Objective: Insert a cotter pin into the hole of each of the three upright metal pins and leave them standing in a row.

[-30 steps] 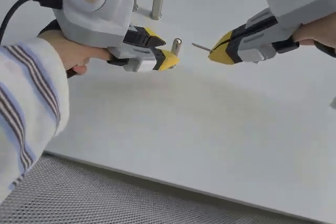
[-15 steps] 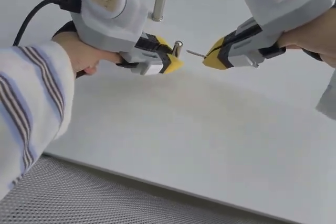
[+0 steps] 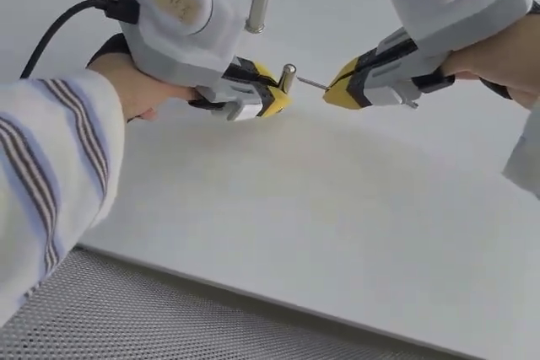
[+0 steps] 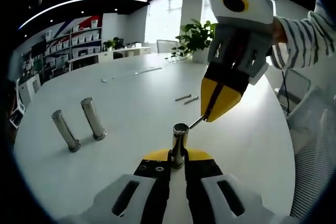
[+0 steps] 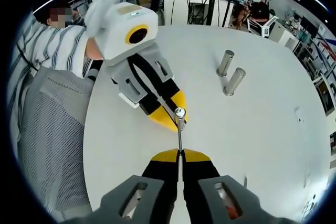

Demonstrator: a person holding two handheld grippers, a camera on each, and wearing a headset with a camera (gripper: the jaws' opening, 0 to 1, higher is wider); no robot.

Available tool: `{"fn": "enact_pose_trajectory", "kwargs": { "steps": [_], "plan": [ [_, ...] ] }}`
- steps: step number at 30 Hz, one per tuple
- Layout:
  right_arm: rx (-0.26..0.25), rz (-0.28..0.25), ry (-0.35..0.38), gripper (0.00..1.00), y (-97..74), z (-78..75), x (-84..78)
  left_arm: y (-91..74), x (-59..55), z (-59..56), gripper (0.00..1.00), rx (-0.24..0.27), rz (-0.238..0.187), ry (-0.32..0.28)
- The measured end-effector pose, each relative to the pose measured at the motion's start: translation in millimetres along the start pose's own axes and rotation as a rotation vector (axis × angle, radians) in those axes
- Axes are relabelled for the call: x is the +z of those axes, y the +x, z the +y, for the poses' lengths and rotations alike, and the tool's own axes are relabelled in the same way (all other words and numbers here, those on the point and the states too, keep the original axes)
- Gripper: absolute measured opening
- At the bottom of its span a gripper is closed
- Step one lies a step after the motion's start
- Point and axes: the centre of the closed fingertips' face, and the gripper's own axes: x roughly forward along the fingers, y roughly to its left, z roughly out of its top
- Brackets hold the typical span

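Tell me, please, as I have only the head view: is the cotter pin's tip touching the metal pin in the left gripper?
Observer: In the left gripper view, the cotter pin meets the held metal pin just below its top; whether it is in the hole, I cannot tell.
Operator: Are the others upright?
Observer: Yes, the other two metal pins stand side by side, apart.
Operator: Any cotter pins spare?
Observer: Two spare cotter pins lie on the table beyond the right gripper.
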Motion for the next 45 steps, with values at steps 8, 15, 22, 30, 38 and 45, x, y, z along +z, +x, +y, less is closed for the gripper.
{"fn": "enact_pose_trajectory", "kwargs": {
  "steps": [8, 15, 22, 30, 38, 45],
  "plan": [
    [-0.001, -0.016, 0.000, 0.00, 4.6, 1.6, 5.3, 0.5, -0.6, 2.9, 0.05, 0.003, 0.004, 0.011],
    [-0.009, -0.012, 0.001, 0.00, 5.1, -1.4, 2.2, 0.9, -1.3, 5.4, 0.05, 0.004, 0.003, -0.001],
    [-0.010, -0.025, 0.008, 0.00, 4.9, -2.2, 1.7, 1.1, -1.4, 4.7, 0.05, 0.000, 0.002, -0.009],
    [-0.005, -0.046, 0.008, 0.00, 9.1, -5.2, 8.6, 0.8, -0.6, 2.4, 0.05, -0.002, 0.001, -0.009],
    [-0.001, -0.059, -0.001, 0.00, 15.5, -4.2, 19.5, 0.8, -0.9, 2.9, 0.05, -0.002, 0.001, -0.009],
    [-0.001, -0.069, -0.032, 0.00, 20.1, -7.0, 26.6, 0.6, -1.3, 3.4, 0.05, 0.000, 0.001, -0.013]
  ]
}}
